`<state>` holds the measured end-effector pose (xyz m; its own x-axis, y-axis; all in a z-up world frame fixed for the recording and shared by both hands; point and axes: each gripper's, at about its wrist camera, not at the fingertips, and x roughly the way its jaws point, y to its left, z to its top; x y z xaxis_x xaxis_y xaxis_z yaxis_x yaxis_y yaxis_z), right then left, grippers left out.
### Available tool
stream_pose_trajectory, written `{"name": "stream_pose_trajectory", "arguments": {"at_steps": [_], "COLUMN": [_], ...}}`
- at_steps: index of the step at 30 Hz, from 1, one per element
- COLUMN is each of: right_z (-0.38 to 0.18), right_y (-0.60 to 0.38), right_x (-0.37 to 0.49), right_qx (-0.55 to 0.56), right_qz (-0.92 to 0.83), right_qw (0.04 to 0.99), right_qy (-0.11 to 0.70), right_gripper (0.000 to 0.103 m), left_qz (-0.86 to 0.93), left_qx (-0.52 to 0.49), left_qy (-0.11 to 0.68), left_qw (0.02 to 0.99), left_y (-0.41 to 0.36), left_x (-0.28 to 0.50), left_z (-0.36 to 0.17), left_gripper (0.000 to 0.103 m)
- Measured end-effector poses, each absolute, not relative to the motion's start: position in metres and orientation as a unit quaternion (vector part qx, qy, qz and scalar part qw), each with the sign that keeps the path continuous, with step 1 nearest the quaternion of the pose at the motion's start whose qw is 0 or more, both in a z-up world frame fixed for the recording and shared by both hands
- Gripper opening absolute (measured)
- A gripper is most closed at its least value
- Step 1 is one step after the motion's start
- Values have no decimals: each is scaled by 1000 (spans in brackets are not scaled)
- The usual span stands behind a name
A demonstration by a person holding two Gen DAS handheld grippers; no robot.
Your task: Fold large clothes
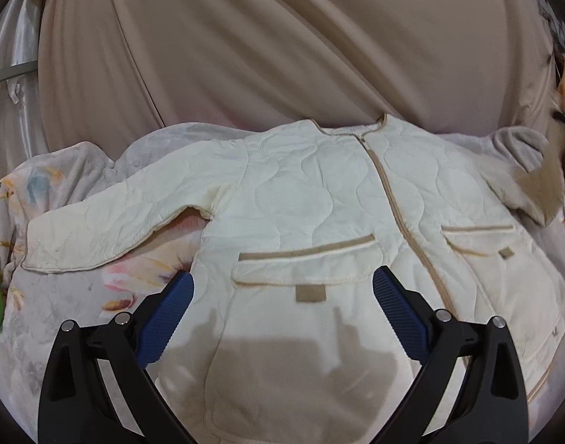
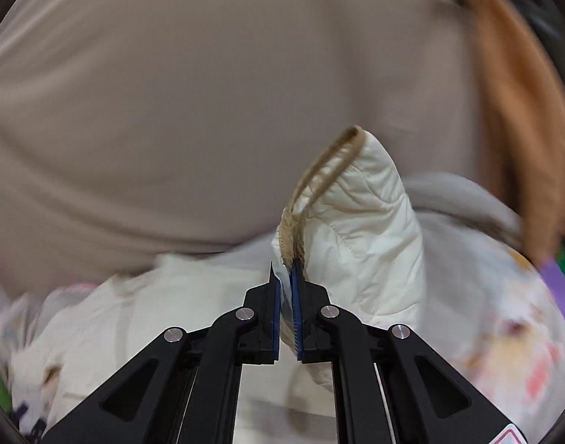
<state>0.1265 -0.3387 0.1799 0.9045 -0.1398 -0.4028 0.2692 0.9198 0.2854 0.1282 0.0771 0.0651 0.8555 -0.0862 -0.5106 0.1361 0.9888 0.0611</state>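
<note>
Cream quilted jacket, tan trim

A floral blanket covers the bed, and a cream quilted jacket lies spread flat directly on it.

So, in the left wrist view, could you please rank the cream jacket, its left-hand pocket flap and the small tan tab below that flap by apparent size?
1. cream jacket
2. pocket flap
3. tan tab
</note>
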Motion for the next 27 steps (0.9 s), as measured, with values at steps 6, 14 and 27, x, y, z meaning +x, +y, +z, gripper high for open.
{"name": "stream_pose_trajectory", "arguments": {"at_steps": [6,14,27], "right_z": [157,84,44], "right_y": [-125,-22,-278], "right_x": [245,253,152], "right_qx": [72,23,145], "right_qz": [107,212,-43], "right_qw": [955,925,932], "right_qy": [267,315,331], "right_gripper": [12,34,51], "left_qz": [-67,-91,-139], "left_qx": [4,-55,-98], "left_qy": [284,326,422], "left_qw": [957,939,891], "left_y": [91,118,54], "left_x": [148,190,303], "left_z": [71,64,14], "left_gripper": [95,95,63]}}
